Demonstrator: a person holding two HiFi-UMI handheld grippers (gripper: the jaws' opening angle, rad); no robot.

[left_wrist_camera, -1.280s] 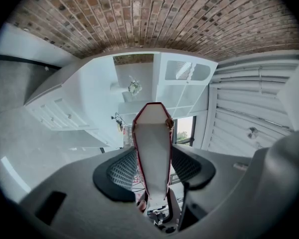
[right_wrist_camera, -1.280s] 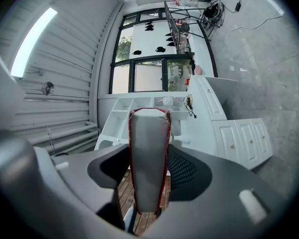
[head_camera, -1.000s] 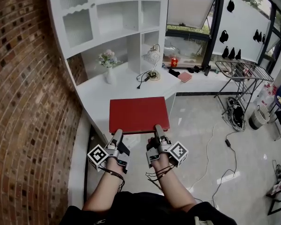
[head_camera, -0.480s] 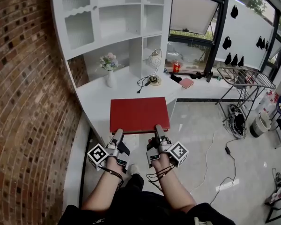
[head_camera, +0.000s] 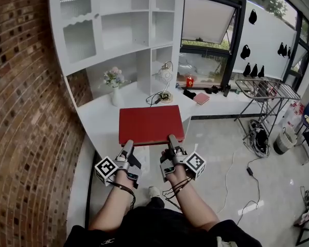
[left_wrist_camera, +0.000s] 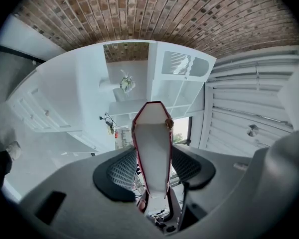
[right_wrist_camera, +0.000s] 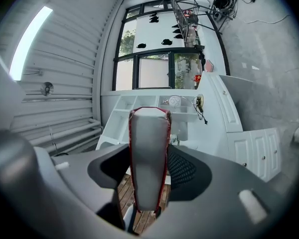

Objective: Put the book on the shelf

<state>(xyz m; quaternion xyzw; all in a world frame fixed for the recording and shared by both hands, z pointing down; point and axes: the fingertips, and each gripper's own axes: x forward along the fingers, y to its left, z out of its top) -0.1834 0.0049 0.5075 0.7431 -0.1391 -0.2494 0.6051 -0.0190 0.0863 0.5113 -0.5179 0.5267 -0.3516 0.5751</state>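
Carrying the book (head_camera: 151,125) flat over the counter (head_camera: 98,115), left gripper (head_camera: 127,147) and right gripper (head_camera: 171,139) each clamped on its near edge. Next move probably needs lifting it into a shelf (head_camera: 118,30) cubby.

book (head_camera: 151,123): 1 | hand-held grippers (head_camera: 127,145) (head_camera: 171,138): 2 | shelf (head_camera: 147,19): 1 | vase (head_camera: 115,95): 1 | lamp (head_camera: 166,75): 1

Both forearms (head_camera: 113,205) reach forward side by side. The left gripper (head_camera: 127,148) and right gripper (head_camera: 171,141) point ahead, roughly level as far as the steep view tells, each with its jaws clamped on the near edge of the red book (head_camera: 150,123) — marker cubes (head_camera: 106,170) turned outward.
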